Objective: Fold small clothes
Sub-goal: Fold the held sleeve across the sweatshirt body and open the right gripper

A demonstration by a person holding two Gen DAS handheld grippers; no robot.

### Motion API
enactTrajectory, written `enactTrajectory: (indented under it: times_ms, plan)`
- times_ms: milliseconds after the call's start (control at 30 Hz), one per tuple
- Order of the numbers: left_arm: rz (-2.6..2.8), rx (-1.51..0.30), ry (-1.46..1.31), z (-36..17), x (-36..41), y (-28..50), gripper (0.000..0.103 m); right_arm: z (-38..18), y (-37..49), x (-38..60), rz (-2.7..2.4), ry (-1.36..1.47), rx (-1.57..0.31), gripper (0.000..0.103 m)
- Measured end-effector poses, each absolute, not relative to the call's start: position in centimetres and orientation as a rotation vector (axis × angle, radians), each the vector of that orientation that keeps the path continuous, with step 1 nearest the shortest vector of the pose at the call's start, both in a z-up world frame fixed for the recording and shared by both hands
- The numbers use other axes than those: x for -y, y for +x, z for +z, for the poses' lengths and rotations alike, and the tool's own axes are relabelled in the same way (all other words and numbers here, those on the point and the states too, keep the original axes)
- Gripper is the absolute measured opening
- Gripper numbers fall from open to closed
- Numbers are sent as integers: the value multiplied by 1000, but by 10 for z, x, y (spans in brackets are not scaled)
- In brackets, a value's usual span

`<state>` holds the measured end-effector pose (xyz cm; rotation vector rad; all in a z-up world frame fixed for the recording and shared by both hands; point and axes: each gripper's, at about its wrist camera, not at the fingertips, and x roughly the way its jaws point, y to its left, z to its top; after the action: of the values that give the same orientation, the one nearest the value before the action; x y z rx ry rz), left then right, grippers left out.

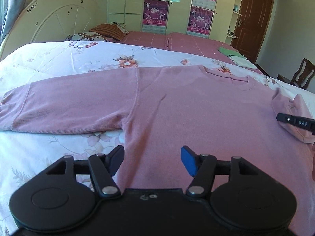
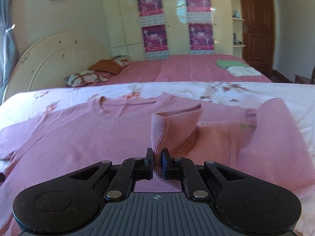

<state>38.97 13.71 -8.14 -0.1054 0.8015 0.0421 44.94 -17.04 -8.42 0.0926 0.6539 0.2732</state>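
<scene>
A pink long-sleeved top [image 1: 177,106] lies flat on the floral bedsheet [image 1: 59,59], its left sleeve [image 1: 59,108] stretched out to the left. My left gripper [image 1: 152,157] is open and empty, just above the top's lower body near the left armpit. My right gripper [image 2: 157,162] is shut on the cuff of the right sleeve [image 2: 173,129], which it holds raised and folded in over the body of the top [image 2: 88,133]. The right gripper also shows at the right edge of the left wrist view [image 1: 295,121].
The bed has a cream headboard [image 1: 49,19] and pillows [image 1: 106,31] at the back left. A pink bedspread [image 2: 187,68] behind carries folded green and white clothes [image 2: 236,67]. A wardrobe with posters [image 2: 155,25], a brown door [image 2: 256,23] and a chair [image 1: 299,74] stand beyond.
</scene>
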Motion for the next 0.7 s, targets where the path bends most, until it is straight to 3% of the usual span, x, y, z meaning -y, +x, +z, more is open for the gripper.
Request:
enactTrajectory:
  times_ms: [267, 367, 500, 700]
  plan:
    - [-39, -790, -173, -80, -148, 407, 61, -116, 441, 89, 403, -68, -660, 8]
    - [-162, -787, -224, -85, -119, 432, 61, -113, 434, 109, 312, 45, -646, 8]
    - [-372, -834, -286, -98, -52, 475, 53, -104, 418, 159, 165, 178, -654, 8]
    - [-418, -932, -284, -126, 27, 528, 53, -101, 405, 207, 41, 263, -678, 8]
